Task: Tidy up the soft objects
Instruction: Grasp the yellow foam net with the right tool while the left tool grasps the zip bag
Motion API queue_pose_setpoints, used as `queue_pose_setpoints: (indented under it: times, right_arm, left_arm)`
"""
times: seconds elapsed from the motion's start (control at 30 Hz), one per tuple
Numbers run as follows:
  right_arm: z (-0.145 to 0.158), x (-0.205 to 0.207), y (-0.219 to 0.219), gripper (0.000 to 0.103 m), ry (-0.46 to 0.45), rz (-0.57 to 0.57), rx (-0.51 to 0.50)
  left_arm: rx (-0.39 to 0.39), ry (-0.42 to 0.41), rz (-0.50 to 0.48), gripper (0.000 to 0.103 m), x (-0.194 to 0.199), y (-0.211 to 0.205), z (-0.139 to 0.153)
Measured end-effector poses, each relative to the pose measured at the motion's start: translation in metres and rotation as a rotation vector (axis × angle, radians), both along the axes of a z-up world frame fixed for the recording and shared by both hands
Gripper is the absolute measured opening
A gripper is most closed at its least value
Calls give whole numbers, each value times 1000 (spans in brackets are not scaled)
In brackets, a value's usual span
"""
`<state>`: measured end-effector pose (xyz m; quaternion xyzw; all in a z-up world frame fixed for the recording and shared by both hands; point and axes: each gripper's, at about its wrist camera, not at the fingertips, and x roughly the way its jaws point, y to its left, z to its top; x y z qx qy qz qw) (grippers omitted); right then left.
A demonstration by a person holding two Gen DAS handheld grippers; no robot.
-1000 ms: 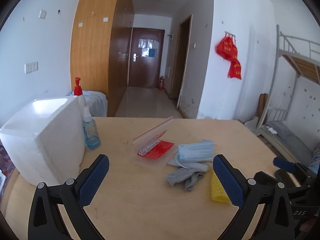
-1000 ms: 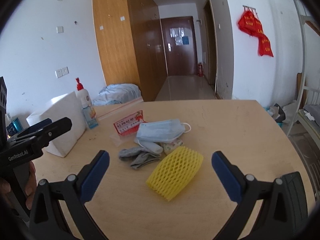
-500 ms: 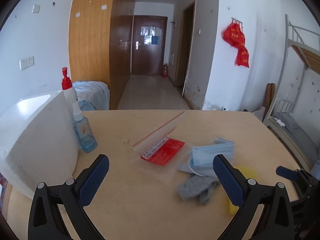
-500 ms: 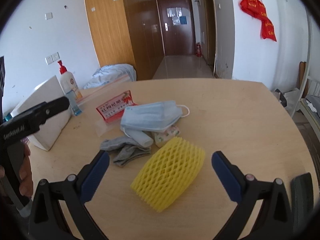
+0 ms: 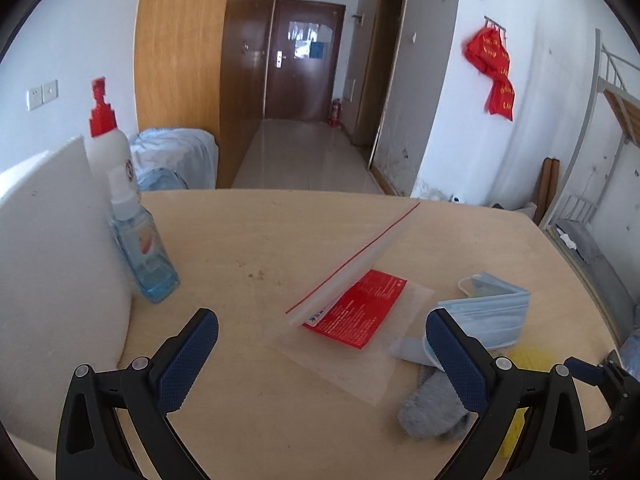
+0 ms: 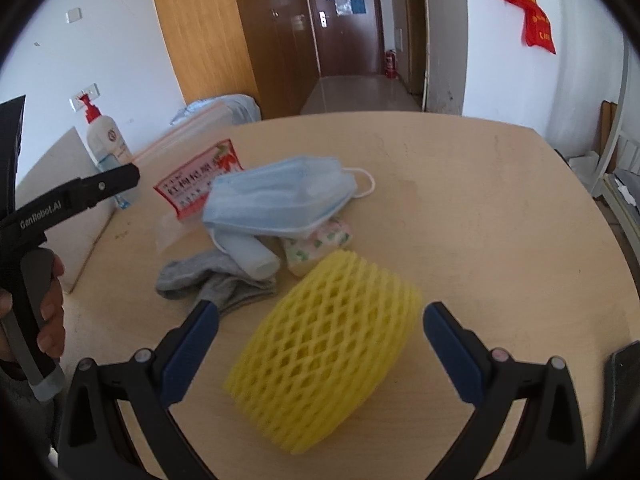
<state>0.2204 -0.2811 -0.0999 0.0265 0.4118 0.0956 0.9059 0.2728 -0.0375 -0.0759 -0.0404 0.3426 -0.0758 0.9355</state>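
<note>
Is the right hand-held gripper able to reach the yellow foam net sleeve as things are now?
Probably yes. The right hand-held gripper is open, the yellow foam net sleeve lies directly ahead between its fingers, and nothing stands between them.

Dorm-style living room, not a lab or shop. Metal bunk bed frame (image 5: 608, 92) with a mattress (image 5: 588, 248) at the right wall. Tall wood wardrobe (image 5: 180, 68) on the left, narrow tiled hallway to a dark brown entry door (image 5: 304, 60), small red fire extinguisher (image 5: 335, 112) beside it. Red bags (image 5: 494, 68) hang on a wall hook. Light bedding bundle (image 5: 176, 160) behind the wooden counter (image 5: 280, 236). Wall sockets (image 5: 42, 94), scuffed white walls.
</note>
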Motion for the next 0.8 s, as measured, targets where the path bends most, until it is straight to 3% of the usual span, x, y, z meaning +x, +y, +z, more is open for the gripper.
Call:
queue_pose_setpoints:
  times: [0.43, 0.53, 0.63, 0.73, 0.8]
  right_arm:
    - [-8, 2, -1, 103, 33, -20, -34]
    - [-11, 1, -4, 96, 49, -14, -29]
    - [-15, 1, -3, 81, 67, -4, -25]
    - [-19, -2, -4, 79, 85, -9, -36]
    - [-20, -4, -5, 69, 90, -12, -36]
  left_arm:
    - [8, 56, -41, 103, 18, 4, -20]
    - [3, 75, -47, 103, 24, 6, -26]
    - [-14, 89, -41, 99, 27, 9, -30]
    - [-3, 86, -39, 90, 26, 11, -32]
    - [4, 87, -39, 80, 25, 11, -33]
